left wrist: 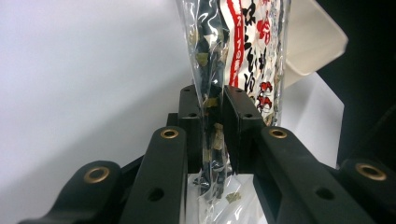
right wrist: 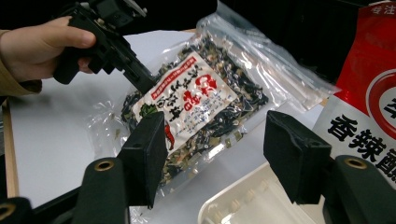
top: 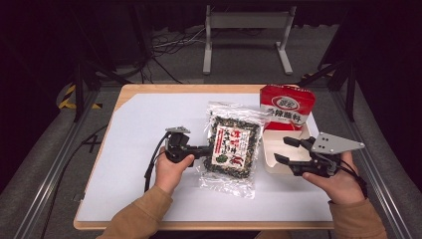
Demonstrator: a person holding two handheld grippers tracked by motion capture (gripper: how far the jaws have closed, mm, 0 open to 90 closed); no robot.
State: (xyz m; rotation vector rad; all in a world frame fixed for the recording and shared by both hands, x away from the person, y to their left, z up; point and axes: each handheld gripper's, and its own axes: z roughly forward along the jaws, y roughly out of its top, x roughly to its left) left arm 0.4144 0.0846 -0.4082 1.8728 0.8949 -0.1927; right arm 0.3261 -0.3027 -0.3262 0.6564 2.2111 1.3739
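A clear bag of dark dried greens with a red and white label (top: 232, 146) lies mid-table, its left edge lifted. My left gripper (top: 205, 150) is shut on that edge; in the left gripper view the bag (left wrist: 212, 88) stands pinched between the two black jaws (left wrist: 211, 128). My right gripper (top: 286, 150) is open over the white tray (top: 268, 158), to the right of the bag. Through its spread jaws (right wrist: 215, 161) I see the bag (right wrist: 196, 100), the left gripper (right wrist: 144, 83) clamped on its far edge, and the tray (right wrist: 247, 203) below.
A red and white box with printed characters (top: 287, 106) stands behind the tray at the right; it shows close by (right wrist: 369, 116) in the right gripper view. White paper (top: 144, 119) covers the wooden tabletop, bare at the left. Beyond the table are cables and a metal stand (top: 247, 35).
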